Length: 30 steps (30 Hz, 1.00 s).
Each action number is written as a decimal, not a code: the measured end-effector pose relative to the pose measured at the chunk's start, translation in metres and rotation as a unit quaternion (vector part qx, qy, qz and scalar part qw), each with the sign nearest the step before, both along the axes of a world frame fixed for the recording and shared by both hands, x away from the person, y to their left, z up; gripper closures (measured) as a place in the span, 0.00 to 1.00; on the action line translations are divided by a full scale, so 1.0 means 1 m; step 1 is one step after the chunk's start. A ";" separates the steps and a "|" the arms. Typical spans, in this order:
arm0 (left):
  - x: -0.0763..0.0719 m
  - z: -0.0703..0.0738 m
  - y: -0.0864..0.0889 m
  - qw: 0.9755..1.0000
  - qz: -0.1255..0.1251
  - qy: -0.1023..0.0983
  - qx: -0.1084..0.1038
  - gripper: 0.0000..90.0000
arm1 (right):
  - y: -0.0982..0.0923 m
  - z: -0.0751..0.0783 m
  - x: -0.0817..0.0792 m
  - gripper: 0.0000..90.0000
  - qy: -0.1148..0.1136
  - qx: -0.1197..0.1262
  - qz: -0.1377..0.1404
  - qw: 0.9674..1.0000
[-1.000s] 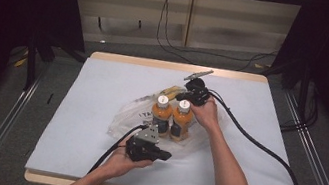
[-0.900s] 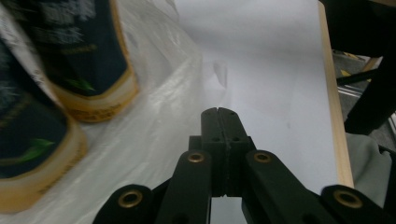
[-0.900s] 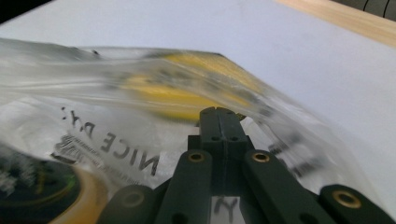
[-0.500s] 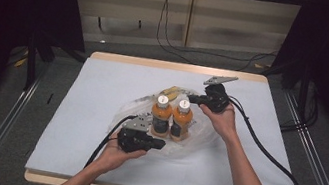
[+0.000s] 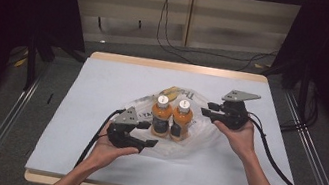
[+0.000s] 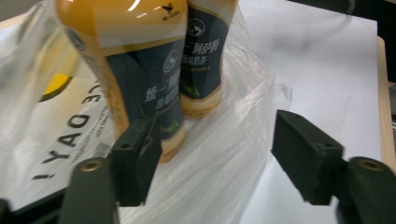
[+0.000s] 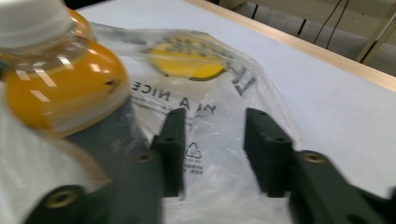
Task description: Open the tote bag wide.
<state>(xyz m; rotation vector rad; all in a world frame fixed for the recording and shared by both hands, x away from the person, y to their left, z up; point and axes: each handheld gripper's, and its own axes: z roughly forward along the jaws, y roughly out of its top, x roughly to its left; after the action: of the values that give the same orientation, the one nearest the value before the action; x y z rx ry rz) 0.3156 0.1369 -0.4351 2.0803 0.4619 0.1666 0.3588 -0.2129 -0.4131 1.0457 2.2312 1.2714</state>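
- Jaws on left gripper [image 5: 145, 132] have just been opening; they stand apart with nothing pinched, only loose film of the clear plastic bag [image 6: 224, 154] lying between them.
- Right gripper [image 5: 206, 108] jaws have also just been opening; they gape over the bag, holding nothing.
- Two orange tea bottles [image 5: 171, 117] stand upright and touching on the bag at mid-table, between the two grippers; left gripper sits just beside the near bottle [image 6: 135, 74].
- Risk: left jaw is close to that bottle's base. A sideways nudge likely tips it into its neighbour, and both go over.
- Risk: bag film is slack and bunched. Closing on it could drag the sheet under the bottles and topple them.
- Risk: a grab at the bag rim may catch a single layer, so the mouth won't lift evenly.
- Around: white table cover [image 5: 102, 87], wooden table edge [image 5: 177, 66], trailing gripper cable [image 5: 273, 156]; cable could snag the bag's right side.
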 end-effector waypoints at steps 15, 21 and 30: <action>-0.007 0.016 0.048 0.998 0.053 -0.014 -0.023 0.10 | -0.020 0.007 -0.064 0.13 -0.019 0.030 -0.009 0.999; -0.022 0.011 0.071 0.995 0.087 -0.020 -0.034 0.08 | -0.037 0.004 -0.090 0.12 -0.030 0.055 -0.043 0.997; -0.036 0.000 0.095 0.994 0.108 -0.014 -0.012 0.04 | -0.065 -0.006 -0.129 0.14 -0.044 0.060 -0.083 0.994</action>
<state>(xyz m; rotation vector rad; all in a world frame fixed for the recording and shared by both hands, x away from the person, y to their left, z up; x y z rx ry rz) 0.2793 0.2320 -0.4354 1.9983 0.6701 0.3150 0.2296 -0.2780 -0.4196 1.1690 1.9786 1.3638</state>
